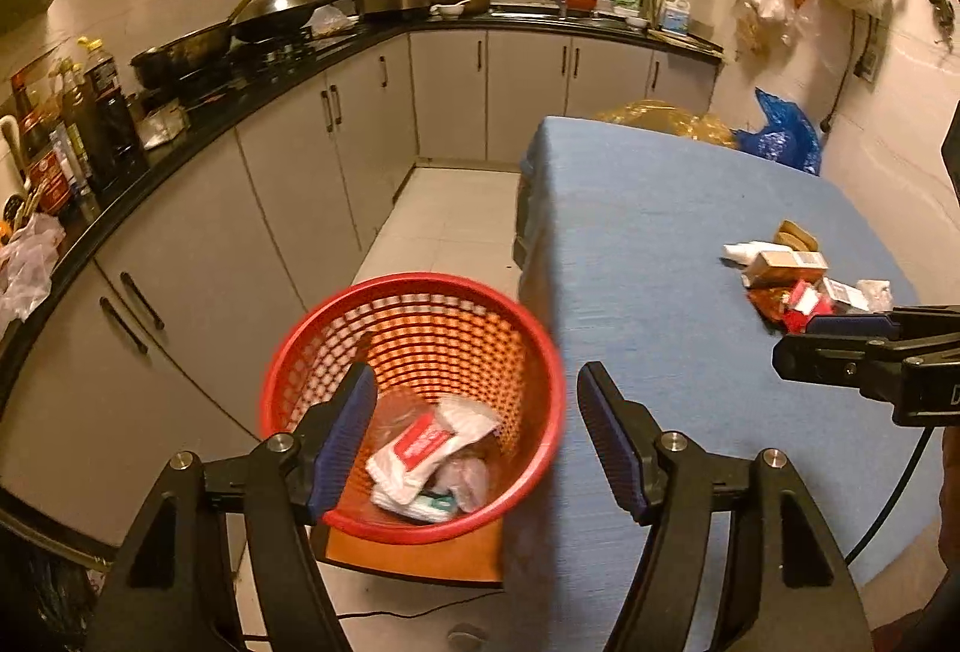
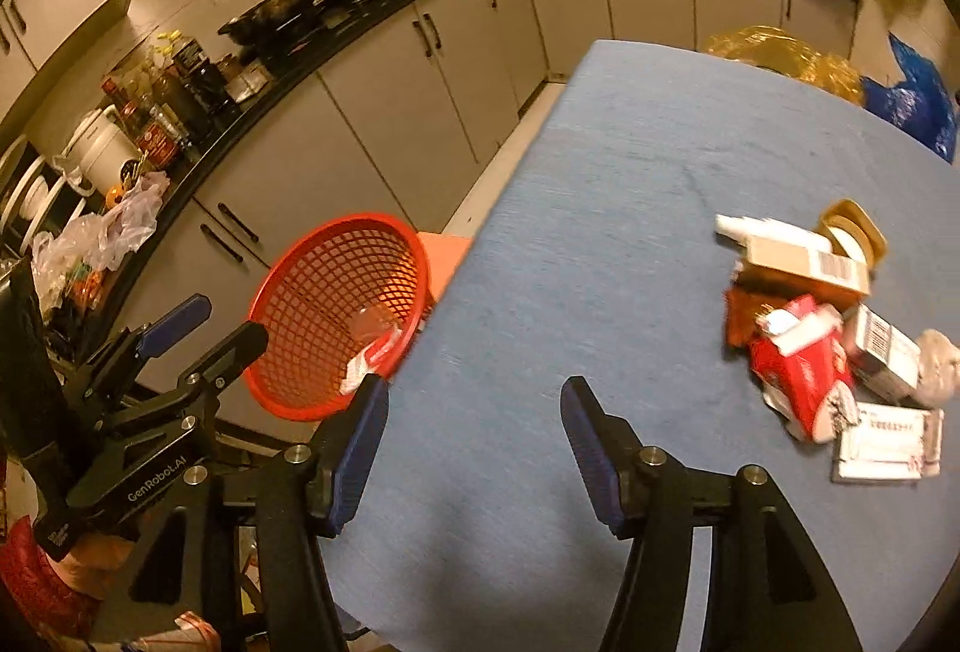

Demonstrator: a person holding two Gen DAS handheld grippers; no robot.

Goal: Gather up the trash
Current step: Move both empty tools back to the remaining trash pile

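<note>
Both tongs are spread and hold nothing. Furthest left stands the red basket point(image 1: 414, 406), on an orange stool point(image 1: 414, 556) just beside the table's left edge; some wrappers and paper point(image 1: 420, 454) already lie in its bottom. The left gripper point(image 1: 477, 436) hovers above it, one finger over the basket's inside and the other over the blue tablecloth point(image 1: 648, 244). The right gripper point(image 2: 474, 448) hangs over bare cloth near the table's near edge, with nothing between its pads.

Further right, the remaining trash sits in one loose heap on the cloth: a brown carton point(image 2: 804, 262) at the far end, a crumpled red pack point(image 2: 801, 370) in the middle, a grey box point(image 2: 885, 352) beside it and a flat white packet point(image 2: 885, 442) nearest. The heap lies ahead and to the right of the right gripper, well apart from the left one, so the right hand is probably the better placed to reach it. The heap runs roughly front to back; the white packet's long side lies across the gripper's line.
</note>
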